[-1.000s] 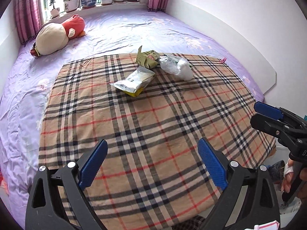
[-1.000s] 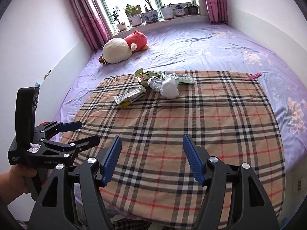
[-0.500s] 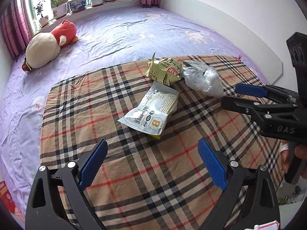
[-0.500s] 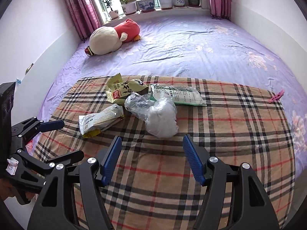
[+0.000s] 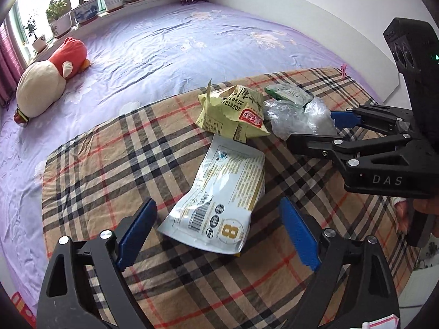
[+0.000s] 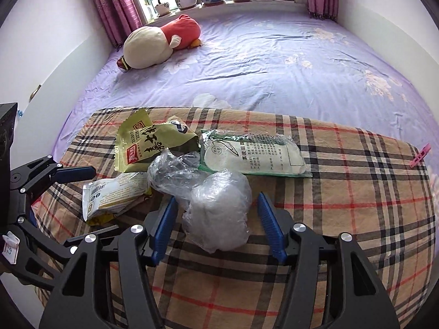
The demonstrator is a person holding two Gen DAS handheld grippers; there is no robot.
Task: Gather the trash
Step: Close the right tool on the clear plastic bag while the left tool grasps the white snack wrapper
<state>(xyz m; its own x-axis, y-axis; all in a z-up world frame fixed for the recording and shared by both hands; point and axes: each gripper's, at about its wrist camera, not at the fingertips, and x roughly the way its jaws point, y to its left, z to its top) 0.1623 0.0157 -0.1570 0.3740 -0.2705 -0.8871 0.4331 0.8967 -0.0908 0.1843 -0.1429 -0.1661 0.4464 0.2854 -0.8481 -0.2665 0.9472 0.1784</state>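
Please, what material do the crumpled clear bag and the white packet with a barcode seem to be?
Crumpled clear bag: thin plastic film, probably; see-through, wrinkled, with glints. White packet with barcode: likely glossy printed plastic or foil laminate; it shows a smooth sheen.

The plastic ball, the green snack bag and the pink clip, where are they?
plastic ball (image 6: 219,216): right wrist view, middle of the crumpled wad.
green snack bag (image 6: 153,145): right wrist view, printed front.
pink clip (image 6: 420,159): right wrist view, its body.

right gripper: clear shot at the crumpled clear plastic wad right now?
Probably yes. The right gripper is open, its jaws already flanking the clear plastic wad, with nothing between them.
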